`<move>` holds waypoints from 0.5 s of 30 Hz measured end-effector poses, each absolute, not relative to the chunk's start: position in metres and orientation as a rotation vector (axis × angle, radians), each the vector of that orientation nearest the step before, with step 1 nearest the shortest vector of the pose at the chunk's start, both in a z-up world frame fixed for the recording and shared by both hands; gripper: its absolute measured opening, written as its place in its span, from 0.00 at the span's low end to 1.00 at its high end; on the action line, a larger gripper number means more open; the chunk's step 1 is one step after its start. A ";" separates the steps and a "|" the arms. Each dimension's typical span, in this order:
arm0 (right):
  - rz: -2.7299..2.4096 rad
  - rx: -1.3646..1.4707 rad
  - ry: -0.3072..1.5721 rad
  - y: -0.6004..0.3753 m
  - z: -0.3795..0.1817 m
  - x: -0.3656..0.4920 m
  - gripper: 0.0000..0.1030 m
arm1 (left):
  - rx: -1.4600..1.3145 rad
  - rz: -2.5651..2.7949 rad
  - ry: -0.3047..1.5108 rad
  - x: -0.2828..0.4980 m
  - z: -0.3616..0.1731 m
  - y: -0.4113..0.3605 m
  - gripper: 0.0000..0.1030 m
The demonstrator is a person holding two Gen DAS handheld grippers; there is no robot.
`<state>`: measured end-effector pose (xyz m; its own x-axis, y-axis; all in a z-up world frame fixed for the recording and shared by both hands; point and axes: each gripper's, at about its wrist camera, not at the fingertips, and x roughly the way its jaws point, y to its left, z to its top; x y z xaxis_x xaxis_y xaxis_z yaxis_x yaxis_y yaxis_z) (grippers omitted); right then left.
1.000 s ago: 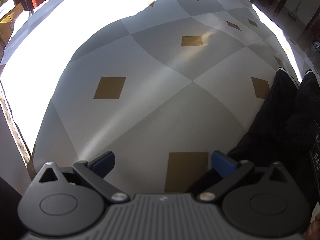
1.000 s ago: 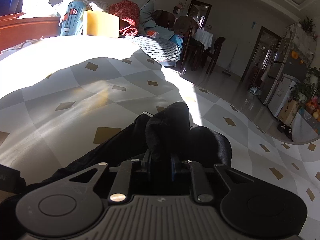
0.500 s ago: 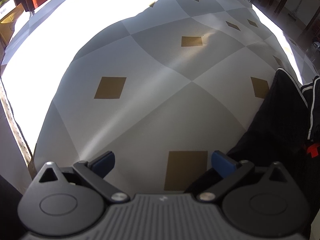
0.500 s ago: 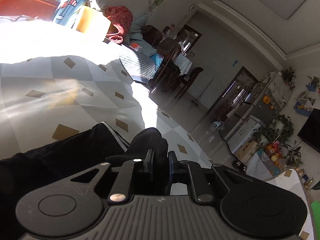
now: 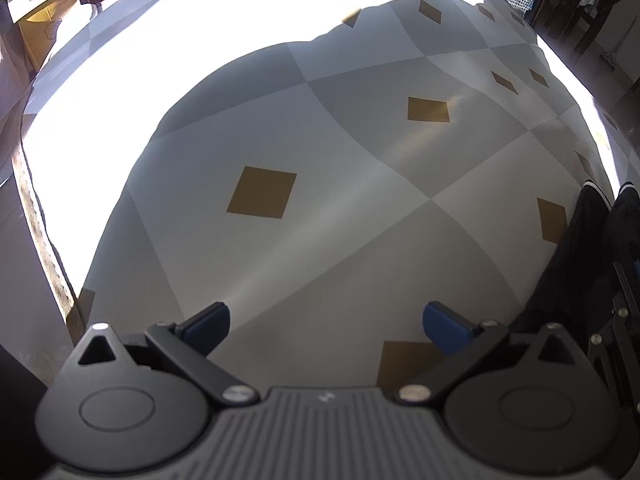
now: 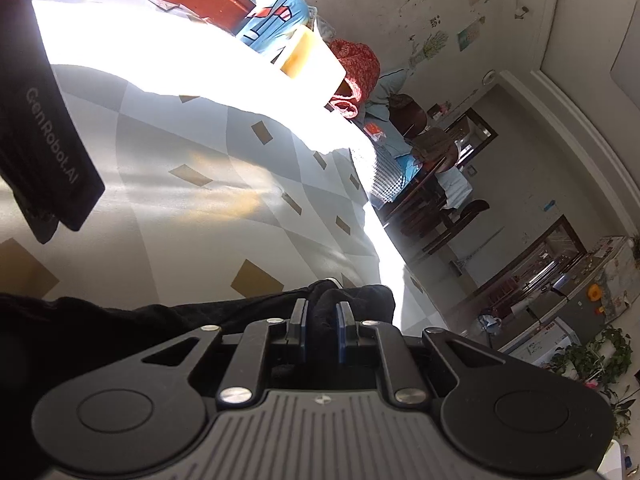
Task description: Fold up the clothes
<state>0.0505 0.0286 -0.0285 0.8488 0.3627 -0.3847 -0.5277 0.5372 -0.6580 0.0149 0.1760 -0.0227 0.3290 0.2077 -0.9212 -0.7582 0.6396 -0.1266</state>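
Checked tablecloth [image 5: 320, 240] fills most of both views, mostly bare. Black garment [image 6: 120, 320] bunched along lower left of right-wrist view, at right edge of left-wrist view; no neat fold visible, so folding judged early. Right gripper [image 6: 322, 316] clamped on a garment fold. Left gripper [image 5: 326, 322] spread wide, empty.

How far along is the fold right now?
Early. No finished fold shows. In hand: the right gripper is shut on a bunched edge of the black garment, which trails across the tablecloth. The left gripper is open and empty over bare cloth. Spreading and folding remain.
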 end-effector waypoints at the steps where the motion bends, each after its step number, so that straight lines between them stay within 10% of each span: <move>1: 0.550 -0.819 0.226 0.030 -0.028 0.053 0.11 | -0.618 0.686 1.057 0.015 -0.023 0.176 1.00; 15: 0.628 -0.451 0.403 0.009 0.018 0.068 0.37 | -0.613 0.676 1.040 0.019 -0.019 0.172 1.00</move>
<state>0.0675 0.0088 0.0178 0.7389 0.4659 -0.4868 -0.6364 0.7200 -0.2769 0.0186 0.1720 -0.0189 0.3458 0.2088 -0.9148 -0.7511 0.6459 -0.1365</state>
